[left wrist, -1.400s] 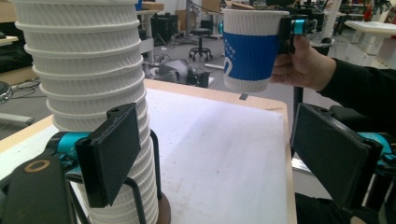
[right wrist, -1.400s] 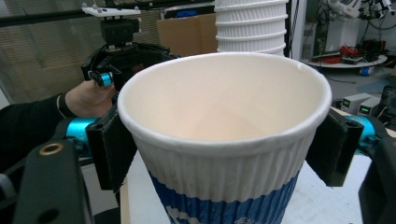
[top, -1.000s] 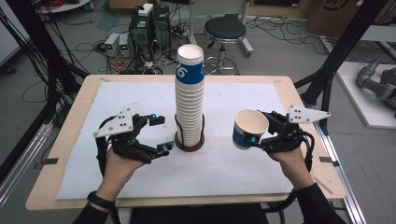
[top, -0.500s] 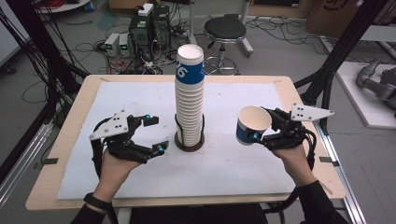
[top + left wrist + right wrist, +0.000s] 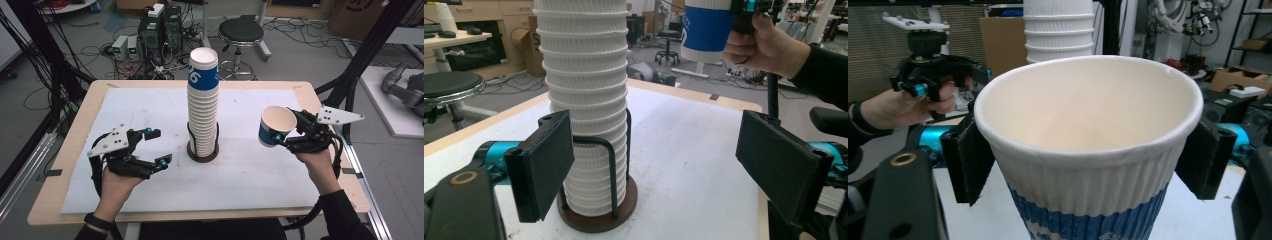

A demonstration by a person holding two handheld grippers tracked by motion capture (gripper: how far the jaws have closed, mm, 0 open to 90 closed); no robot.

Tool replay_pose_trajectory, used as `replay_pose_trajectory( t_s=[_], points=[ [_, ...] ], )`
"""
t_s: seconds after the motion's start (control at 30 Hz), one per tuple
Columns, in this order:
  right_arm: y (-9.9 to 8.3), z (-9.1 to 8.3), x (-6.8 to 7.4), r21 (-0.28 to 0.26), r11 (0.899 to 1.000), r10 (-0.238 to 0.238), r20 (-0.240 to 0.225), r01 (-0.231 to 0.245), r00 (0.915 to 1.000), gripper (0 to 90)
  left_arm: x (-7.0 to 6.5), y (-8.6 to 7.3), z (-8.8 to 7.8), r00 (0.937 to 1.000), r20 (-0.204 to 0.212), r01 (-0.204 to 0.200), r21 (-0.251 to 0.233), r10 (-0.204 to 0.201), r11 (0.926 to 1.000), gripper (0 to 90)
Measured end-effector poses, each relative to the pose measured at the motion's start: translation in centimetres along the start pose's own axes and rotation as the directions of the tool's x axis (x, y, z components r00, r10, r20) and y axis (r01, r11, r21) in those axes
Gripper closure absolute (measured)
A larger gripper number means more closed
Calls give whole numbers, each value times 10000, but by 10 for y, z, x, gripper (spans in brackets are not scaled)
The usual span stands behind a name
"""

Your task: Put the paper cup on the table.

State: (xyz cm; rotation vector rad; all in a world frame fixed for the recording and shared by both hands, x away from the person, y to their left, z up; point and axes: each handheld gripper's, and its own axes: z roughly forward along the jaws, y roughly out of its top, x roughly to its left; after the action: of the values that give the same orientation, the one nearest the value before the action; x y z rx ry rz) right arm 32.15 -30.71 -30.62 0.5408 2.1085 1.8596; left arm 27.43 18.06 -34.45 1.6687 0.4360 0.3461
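Note:
A tall stack of white ribbed paper cups [image 5: 203, 105], the top one banded blue, stands in a dark wire holder [image 5: 202, 152] at mid-table. My left gripper [image 5: 159, 146] hovers open just left of the holder, nothing between its pads. In the left gripper view the stack [image 5: 586, 100] rises beyond the left pad [image 5: 544, 165], and the gripper [image 5: 659, 170] stands wide. My right gripper [image 5: 287, 131] is shut on a single blue-and-white cup [image 5: 276, 126], held above the table to the right of the stack. Both pads [image 5: 970, 160] press on the sides of the cup [image 5: 1088, 150], whose mouth faces the camera.
A white mat [image 5: 125, 110] covers the wooden table [image 5: 70, 150]. Black frame posts stand at the table's left and right sides. Behind the table are a stool [image 5: 241, 32], computer boxes and cables on the floor.
My left gripper has drawn back a little to the left, away from the holder, and sunk slightly. The right gripper with its cup has barely shifted.

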Motion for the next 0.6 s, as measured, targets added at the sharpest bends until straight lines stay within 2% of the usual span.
replay_pose_trajectory(
  t_s=[0.27, 0.4, 0.53, 0.6],
  points=[
    [-3, 1, -18, -35, 10000, 45, 661, -43, 9978, 211, -1, -6, 3, 10000, 31, 28, 197, -29, 9998, 157],
    [-6, 4, -30, 69, 9993, 354, 1204, -365, 9921, 211, -1, -8, 4, 9998, 162, 72, 211, -76, 9998, 157],
    [-10, 9, -40, 215, 9974, 661, 1287, -695, 9895, 211, -1, -10, 6, 9995, 285, 134, 238, -141, 9996, 157],
    [-12, 12, -43, 295, 9969, 676, 1537, -730, 9858, 211, -1, -10, 6, 9995, 295, 113, 225, -120, 9997, 157]
  ],
)
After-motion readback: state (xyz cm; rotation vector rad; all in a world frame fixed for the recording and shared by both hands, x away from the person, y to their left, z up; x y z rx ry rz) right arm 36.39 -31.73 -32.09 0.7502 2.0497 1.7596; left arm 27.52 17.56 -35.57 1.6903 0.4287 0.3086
